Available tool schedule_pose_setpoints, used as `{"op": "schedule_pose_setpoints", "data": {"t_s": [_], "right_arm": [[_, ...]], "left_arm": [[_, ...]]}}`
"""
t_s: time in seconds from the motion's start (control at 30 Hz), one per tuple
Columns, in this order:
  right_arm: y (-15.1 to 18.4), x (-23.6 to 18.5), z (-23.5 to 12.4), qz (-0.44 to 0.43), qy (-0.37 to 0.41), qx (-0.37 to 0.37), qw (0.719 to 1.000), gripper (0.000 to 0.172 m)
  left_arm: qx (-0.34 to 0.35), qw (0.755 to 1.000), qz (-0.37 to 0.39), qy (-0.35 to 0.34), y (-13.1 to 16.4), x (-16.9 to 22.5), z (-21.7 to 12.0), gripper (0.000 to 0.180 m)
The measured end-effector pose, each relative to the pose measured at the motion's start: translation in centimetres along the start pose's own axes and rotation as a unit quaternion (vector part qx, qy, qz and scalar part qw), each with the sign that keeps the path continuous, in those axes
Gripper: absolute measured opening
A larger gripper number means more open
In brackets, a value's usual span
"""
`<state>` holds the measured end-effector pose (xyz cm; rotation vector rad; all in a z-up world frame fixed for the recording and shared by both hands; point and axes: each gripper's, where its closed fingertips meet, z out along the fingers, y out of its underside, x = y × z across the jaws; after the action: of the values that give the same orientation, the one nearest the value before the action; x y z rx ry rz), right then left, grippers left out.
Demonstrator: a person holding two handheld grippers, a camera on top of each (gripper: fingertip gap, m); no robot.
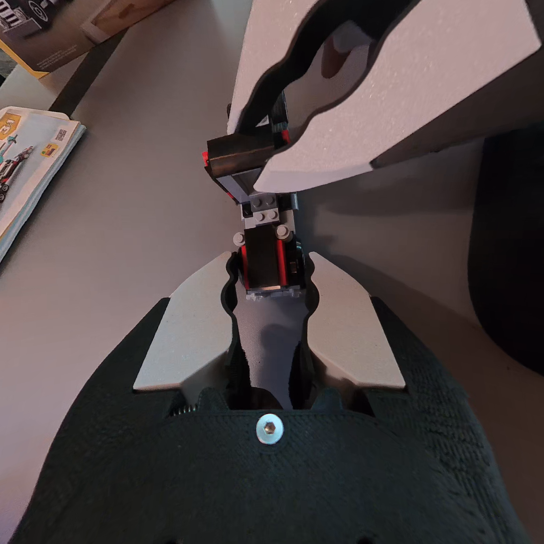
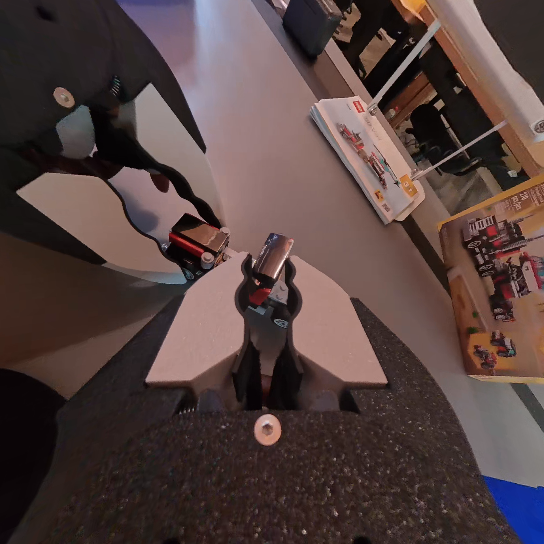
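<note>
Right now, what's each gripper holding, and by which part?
Both grip one brick-built toy truck: the left gripper clamps its black-and-red front end by the sides; the right gripper clamps the glossy black rear section.

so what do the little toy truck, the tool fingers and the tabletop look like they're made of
Toy truck: moulded plastic bricks by the look, with visible studs; the black top panel is glossy and throws reflections.
Left tool's fingers: pale, matt, faintly grainy, probably printed plastic, edged inside with wavy black pads that may be rubber or foam.
Tabletop: smooth, matt grey, likely laminate, though that is uncertain.
</note>
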<state>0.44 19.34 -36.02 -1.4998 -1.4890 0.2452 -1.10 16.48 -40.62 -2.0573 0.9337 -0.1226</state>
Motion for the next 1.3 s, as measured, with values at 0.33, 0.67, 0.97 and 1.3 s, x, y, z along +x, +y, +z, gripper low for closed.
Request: {"op": "schedule_pose_setpoints", "data": {"t_s": [0.33, 0.67, 0.97, 1.3], "right_arm": [[1.0, -0.3, 0.3, 0.131, -0.066, 0.009, 0.989, 0.022], [0.6, -0.1, 0.1, 0.168, -0.074, 0.026, 0.983, 0.035], [0.5, -0.1, 0.3, 0.179, -0.071, 0.027, 0.981, 0.019], [-0.1, -0.8, 0.3, 0.071, -0.044, 0.02, 0.996, 0.018]], "left_arm": [[-0.009, 1.0, -0.001, 0.008, 0.1, 0.1, -0.1, 0.044], [0.0, 1.0, -0.002, -0.001, -0.3, -0.5, -0.7, 0.052], [0.074, 0.997, 0.023, -0.021, -2.7, -0.7, -1.5, 0.035], [0.055, 0.998, -0.035, 0.016, -2.4, 0.1, 0.7, 0.009]]}}
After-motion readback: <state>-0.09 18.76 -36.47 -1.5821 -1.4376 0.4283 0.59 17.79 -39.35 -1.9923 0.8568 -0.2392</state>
